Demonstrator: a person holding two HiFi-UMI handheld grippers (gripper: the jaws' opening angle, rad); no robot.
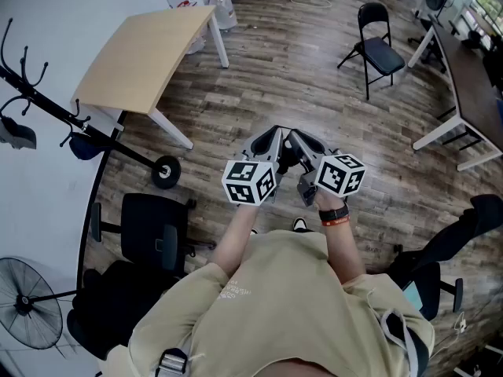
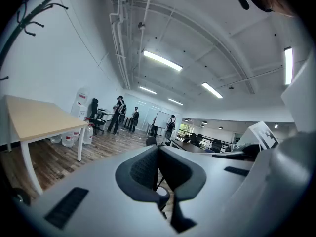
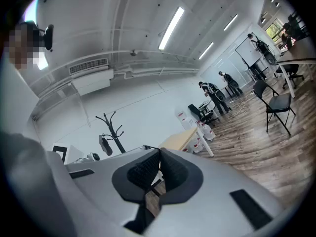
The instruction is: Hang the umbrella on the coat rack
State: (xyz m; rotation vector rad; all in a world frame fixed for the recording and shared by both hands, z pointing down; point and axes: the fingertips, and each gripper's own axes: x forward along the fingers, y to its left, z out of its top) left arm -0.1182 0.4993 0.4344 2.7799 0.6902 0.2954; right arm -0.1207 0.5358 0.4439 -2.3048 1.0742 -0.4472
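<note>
Left gripper (image 2: pixel 158 149) and right gripper (image 3: pixel 160 153) — jaws pressed together on each — grip nothing.

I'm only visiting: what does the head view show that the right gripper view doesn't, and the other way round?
Only the head view shows the floor fan and the black office chair at the person's left. Only the right gripper view shows the ceiling lights, the air conditioner and people standing far off. Both show the coat rack, the light wooden table and the black folding chair.
</note>
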